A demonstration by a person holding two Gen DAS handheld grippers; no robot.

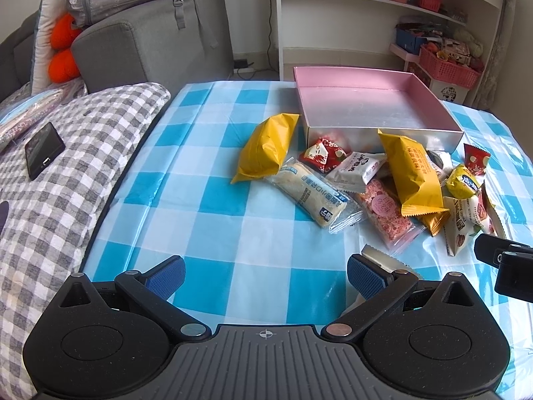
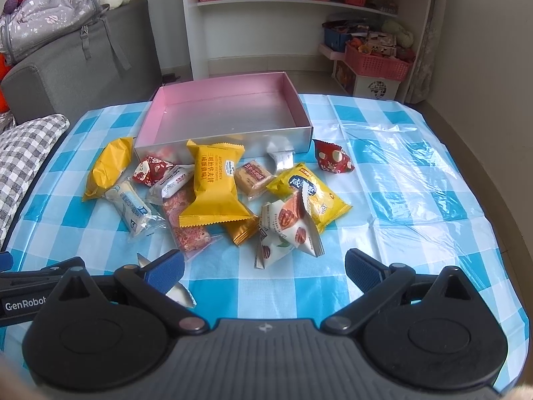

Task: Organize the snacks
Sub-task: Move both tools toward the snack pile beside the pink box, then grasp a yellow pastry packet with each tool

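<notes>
An empty pink box [image 1: 366, 113] [image 2: 226, 113] stands at the back of the blue checked tablecloth [image 1: 233, 233]. Several wrapped snacks lie in front of it: a yellow packet [image 1: 269, 143] [image 2: 108, 166], a larger yellow packet [image 1: 413, 173] [image 2: 216, 183], a clear-wrapped white bar [image 1: 313, 196] [image 2: 131, 210], a pink bar [image 1: 388, 213], a red packet [image 2: 333, 156]. My left gripper [image 1: 266, 276] is open and empty, short of the pile. My right gripper [image 2: 266, 270] is open and empty, just in front of the pile. A silver wrapper [image 2: 178, 291] lies by its left finger.
A grey checked cushion [image 1: 60, 183] with a black phone [image 1: 43, 150] lies left of the table. A grey sofa [image 1: 143, 50] and white shelves [image 1: 366, 0] stand behind. The right gripper's body [image 1: 506, 266] shows at the right edge of the left wrist view.
</notes>
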